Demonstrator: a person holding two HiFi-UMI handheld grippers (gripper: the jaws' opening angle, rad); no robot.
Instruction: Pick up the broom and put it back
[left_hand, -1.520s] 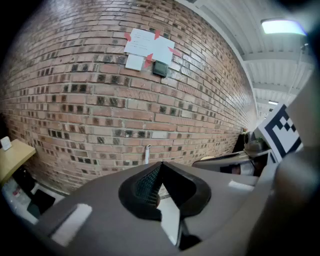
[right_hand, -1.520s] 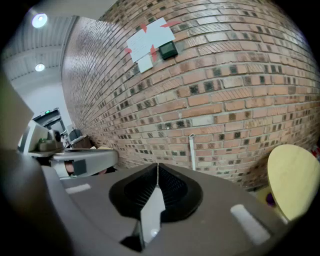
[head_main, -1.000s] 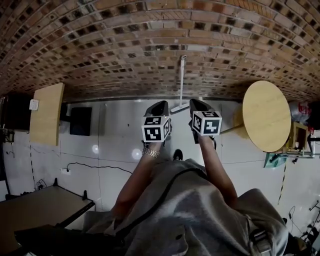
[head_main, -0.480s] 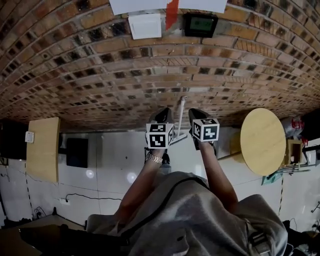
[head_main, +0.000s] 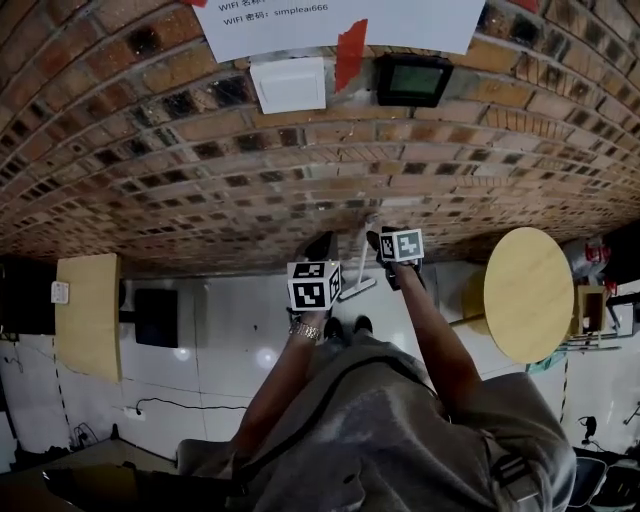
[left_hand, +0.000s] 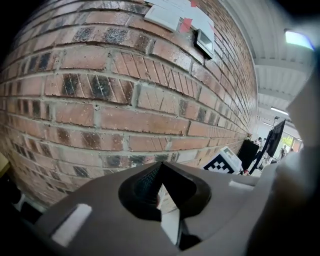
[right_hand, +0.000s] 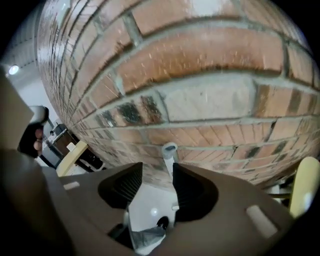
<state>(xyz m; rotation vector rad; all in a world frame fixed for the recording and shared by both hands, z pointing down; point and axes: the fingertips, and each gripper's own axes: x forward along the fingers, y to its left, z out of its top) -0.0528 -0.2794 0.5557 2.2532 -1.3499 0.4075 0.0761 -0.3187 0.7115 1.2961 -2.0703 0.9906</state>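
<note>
I have the broom in the head view, standing nearly upright against the brick wall with its head down on the pale floor. Both arms reach toward it. The left hand-held gripper is just to the left of the broom and the right hand-held gripper just to its right, higher up the shaft.

In the right gripper view, the right hand-held gripper has its jaws apart and opening. The broom's pale handle rises between them, close against the right-hand jaw. I think it may brush that pad, but the wide-angle view is too warped for me to be sure.

In the left gripper view, the left hand-held gripper is closed, its tips meeting with nothing between them, and it faces bare brick.

A round wooden desk stands off to the right, well clear of the broom.
</note>
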